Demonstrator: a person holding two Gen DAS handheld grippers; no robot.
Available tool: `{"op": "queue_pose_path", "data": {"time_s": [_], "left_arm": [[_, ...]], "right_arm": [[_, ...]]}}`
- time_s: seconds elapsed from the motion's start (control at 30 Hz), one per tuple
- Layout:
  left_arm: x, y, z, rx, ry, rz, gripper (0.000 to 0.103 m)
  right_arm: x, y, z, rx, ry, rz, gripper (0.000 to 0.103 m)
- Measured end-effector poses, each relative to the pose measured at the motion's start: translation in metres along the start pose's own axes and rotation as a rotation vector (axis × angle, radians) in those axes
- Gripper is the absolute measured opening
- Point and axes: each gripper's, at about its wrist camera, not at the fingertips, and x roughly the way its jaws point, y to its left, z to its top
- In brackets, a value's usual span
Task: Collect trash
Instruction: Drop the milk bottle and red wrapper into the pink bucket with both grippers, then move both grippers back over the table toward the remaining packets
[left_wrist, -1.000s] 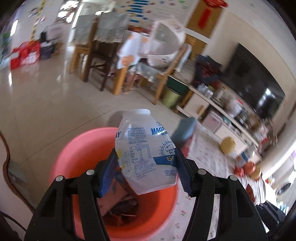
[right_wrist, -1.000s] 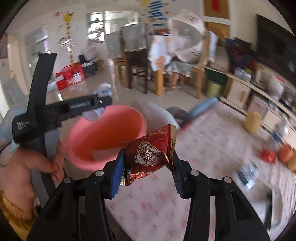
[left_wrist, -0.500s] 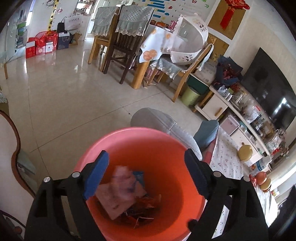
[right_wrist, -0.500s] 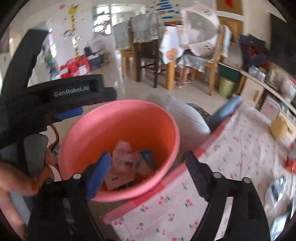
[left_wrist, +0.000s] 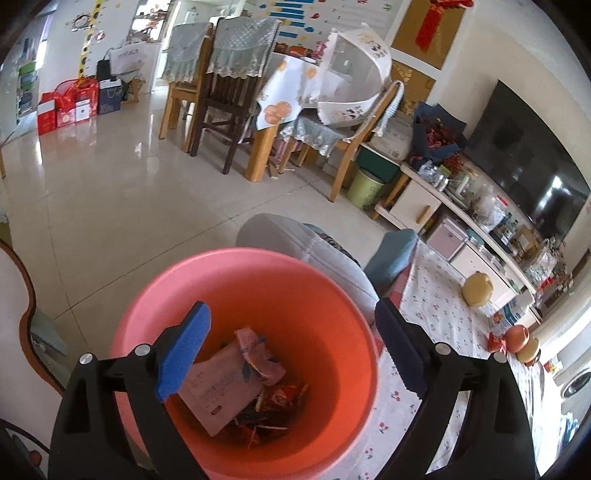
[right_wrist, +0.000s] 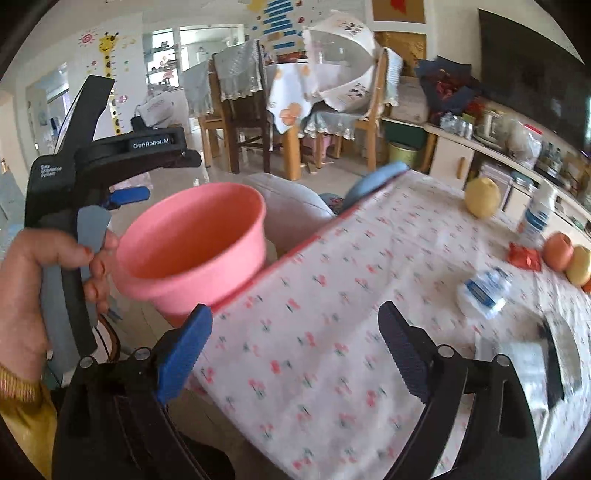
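A pink trash bucket (left_wrist: 325, 295) stands on the floor beside the table; it also shows in the right wrist view (right_wrist: 207, 236). Wrappers and a paper packet (left_wrist: 236, 380) lie inside it. My left gripper (left_wrist: 291, 350) is open and empty right above the bucket. My right gripper (right_wrist: 291, 350) is open and empty over the flowered tablecloth (right_wrist: 332, 295), to the right of the bucket. A crushed clear bottle (right_wrist: 484, 288) and a red wrapper (right_wrist: 524, 256) lie on the table at the right.
On the table's far right are a yellow pear (right_wrist: 482, 197), a white bottle (right_wrist: 535, 218) and apples (right_wrist: 559, 251). A grey stool (left_wrist: 317, 243) stands behind the bucket. Dining chairs (left_wrist: 229, 99) and a TV cabinet (left_wrist: 461, 214) are further back.
Both grippers opened. The left let go of the plastic bottle and the right let go of the red wrapper over the bucket. The right gripper has swung right, over the table.
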Motion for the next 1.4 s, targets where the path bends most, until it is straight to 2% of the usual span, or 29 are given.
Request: {"op": "queue_pose_path", "data": {"time_s": [0.23, 0.6, 0.97, 1.4], "left_arm": [[-0.003, -0.029, -0.012, 0.088, -0.011, -0.028, 0.092], [-0.010, -0.068, -0.032, 0.208, -0.034, -0.070, 0.092], [-0.014, -0.108, -0.053, 0.363, -0.051, -0.083, 0.092], [-0.018, -0.151, -0.081, 0.536, -0.074, -0.082, 0.092]], "right_arm": [[-0.029, -0.015, -0.020, 0.035, -0.014, -0.019, 0.090], [-0.051, -0.029, -0.046, 0.081, -0.030, -0.024, 0.094], [-0.069, -0.056, -0.052, 0.132, -0.066, -0.024, 0.094], [-0.096, -0.104, -0.059, 0.189, -0.117, -0.087, 0.094]]}}
